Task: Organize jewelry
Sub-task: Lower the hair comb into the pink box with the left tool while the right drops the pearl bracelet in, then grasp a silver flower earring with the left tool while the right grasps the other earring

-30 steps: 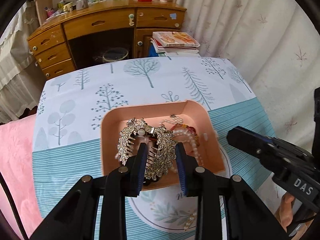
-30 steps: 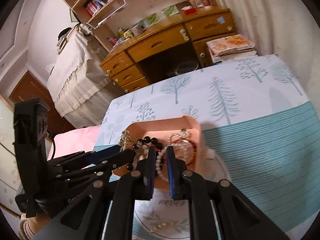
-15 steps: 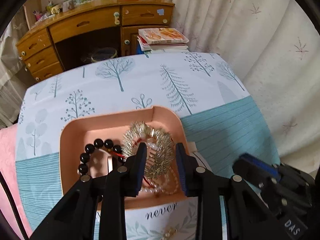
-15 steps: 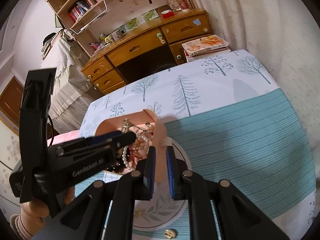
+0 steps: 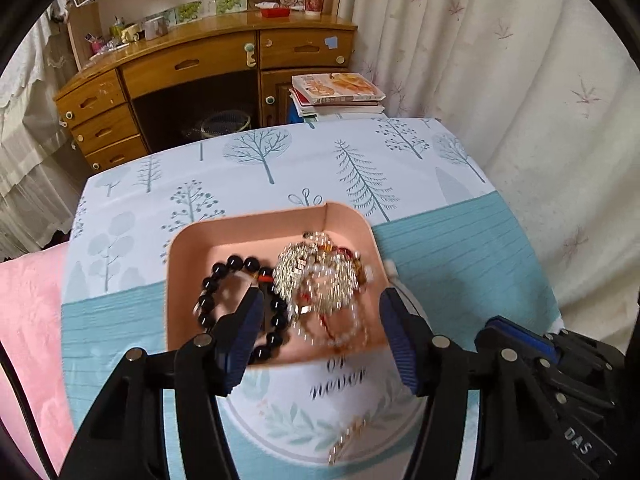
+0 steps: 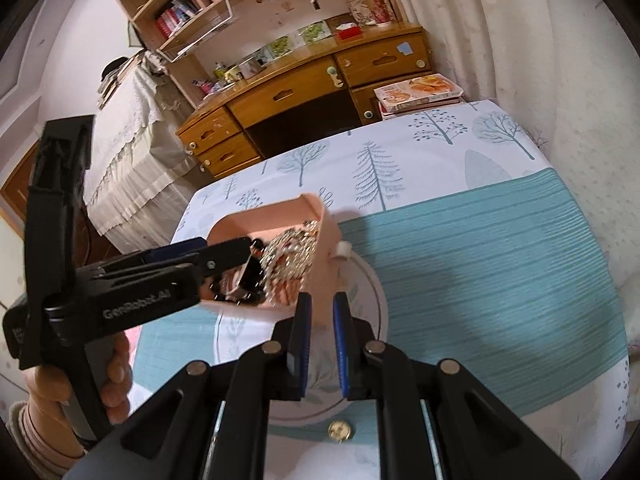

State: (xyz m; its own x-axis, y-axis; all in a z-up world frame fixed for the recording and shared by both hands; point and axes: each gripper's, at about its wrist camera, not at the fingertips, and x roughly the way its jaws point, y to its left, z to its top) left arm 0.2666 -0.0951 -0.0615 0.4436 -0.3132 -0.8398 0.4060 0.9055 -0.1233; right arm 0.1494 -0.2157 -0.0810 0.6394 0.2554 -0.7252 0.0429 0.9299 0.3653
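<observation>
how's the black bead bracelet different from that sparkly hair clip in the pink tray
The black bead bracelet is a loop of plain dark round beads; the sparkly hair clip is silvery and studded with stones. The bracelet lies on the pink tray floor at the left; the clip sits on the tangle of pearl strands at the right. Both are inside the tray.

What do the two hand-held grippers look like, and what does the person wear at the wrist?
Both the left gripper and the right gripper are black plastic with blue ribbed pads and round silver pivot pins. The left one's body carries white lettering "GenRobot.AI". A pale pink knitted cuff covers the wrist of the hand holding it.
</observation>
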